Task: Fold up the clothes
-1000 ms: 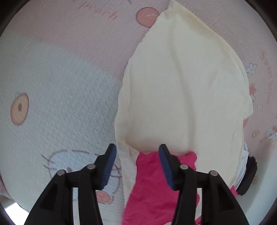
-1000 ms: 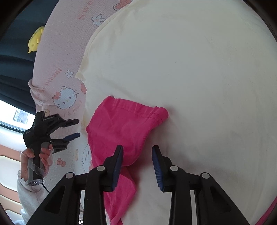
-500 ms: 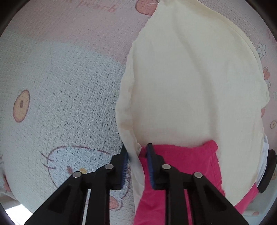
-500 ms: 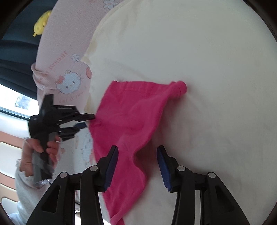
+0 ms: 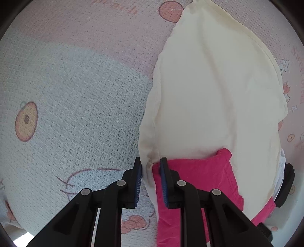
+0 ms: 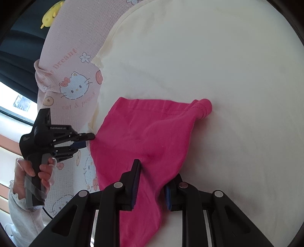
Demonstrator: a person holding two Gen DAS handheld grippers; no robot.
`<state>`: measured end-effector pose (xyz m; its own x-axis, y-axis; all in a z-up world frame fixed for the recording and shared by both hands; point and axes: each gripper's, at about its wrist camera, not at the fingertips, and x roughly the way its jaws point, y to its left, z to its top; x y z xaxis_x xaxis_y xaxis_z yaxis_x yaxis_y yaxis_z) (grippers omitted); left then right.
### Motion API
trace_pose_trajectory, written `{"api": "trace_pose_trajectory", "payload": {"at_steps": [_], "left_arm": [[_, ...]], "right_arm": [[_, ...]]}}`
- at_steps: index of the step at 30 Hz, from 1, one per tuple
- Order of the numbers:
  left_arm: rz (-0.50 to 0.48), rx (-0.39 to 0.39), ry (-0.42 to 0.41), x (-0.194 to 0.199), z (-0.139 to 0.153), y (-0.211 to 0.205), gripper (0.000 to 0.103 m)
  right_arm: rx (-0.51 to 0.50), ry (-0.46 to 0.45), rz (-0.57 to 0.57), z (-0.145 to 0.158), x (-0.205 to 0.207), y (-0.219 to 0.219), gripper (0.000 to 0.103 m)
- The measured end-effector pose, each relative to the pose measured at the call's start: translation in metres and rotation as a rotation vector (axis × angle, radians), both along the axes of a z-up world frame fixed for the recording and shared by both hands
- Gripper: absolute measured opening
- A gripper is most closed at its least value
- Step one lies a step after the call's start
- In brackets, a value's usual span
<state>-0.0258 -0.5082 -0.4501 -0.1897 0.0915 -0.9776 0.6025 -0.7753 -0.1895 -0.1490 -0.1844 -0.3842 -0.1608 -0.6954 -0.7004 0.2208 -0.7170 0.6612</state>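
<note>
Fold clothes: both corners gripped, fold not yet made.
Left gripper (image 5: 150, 180) pinches pink garment (image 6: 144, 133) and cream cloth (image 5: 209, 95) at the bedspread (image 5: 76, 95) edge; right gripper (image 6: 151, 188), just closing, pinches the garment.

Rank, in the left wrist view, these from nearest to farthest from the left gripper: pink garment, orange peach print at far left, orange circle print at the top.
From the left gripper:
1. Pink garment, between its pads and off to the right.
2. Peach print, far left on the blanket.
3. Orange circle print, top edge beside the cream garment.
</note>
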Motion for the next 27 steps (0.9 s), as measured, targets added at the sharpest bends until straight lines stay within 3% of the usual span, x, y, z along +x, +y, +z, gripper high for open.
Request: {"api": "trace_pose_trajectory", "payload": {"at_steps": [2,4,8,14,15,16,18,24,27], "left_arm": [[-0.023,-0.166,-0.031,0.005,0.005,-0.003,0.016],[-0.034,-0.207,0.011,0.014,0.01,-0.012,0.016],[0.05,0.097,0.159,0.043,0.007,-0.03,0.016],[0.032,0.132,0.189,0.054,-0.006,-0.012,0.02],[0.033,0.144,0.183,0.053,-0.009,-0.01,0.025],[0.033,0.151,0.171,0.052,-0.012,-0.007,0.04],[0.036,0.162,0.159,0.045,-0.017,-0.006,0.06],[0.115,0.181,0.083,0.029,-0.04,-0.02,0.06],[0.103,0.133,0.053,0.02,-0.041,-0.02,0.06]], "right_arm": [[0.001,-0.008,0.0,0.001,-0.001,0.002,0.021],[-0.021,-0.037,-0.002,0.0,0.0,0.009,0.021],[-0.081,-0.111,-0.052,-0.005,0.007,0.029,0.021],[-0.091,-0.133,-0.067,0.009,0.019,0.045,0.025],[-0.081,-0.126,-0.062,0.012,0.022,0.045,0.031],[-0.071,-0.12,-0.056,0.016,0.026,0.046,0.037],[-0.047,-0.126,-0.041,0.017,0.03,0.045,0.04],[-0.046,-0.192,0.007,0.003,0.038,0.034,0.04],[-0.049,-0.209,0.044,0.0,0.044,0.023,0.04]]}}
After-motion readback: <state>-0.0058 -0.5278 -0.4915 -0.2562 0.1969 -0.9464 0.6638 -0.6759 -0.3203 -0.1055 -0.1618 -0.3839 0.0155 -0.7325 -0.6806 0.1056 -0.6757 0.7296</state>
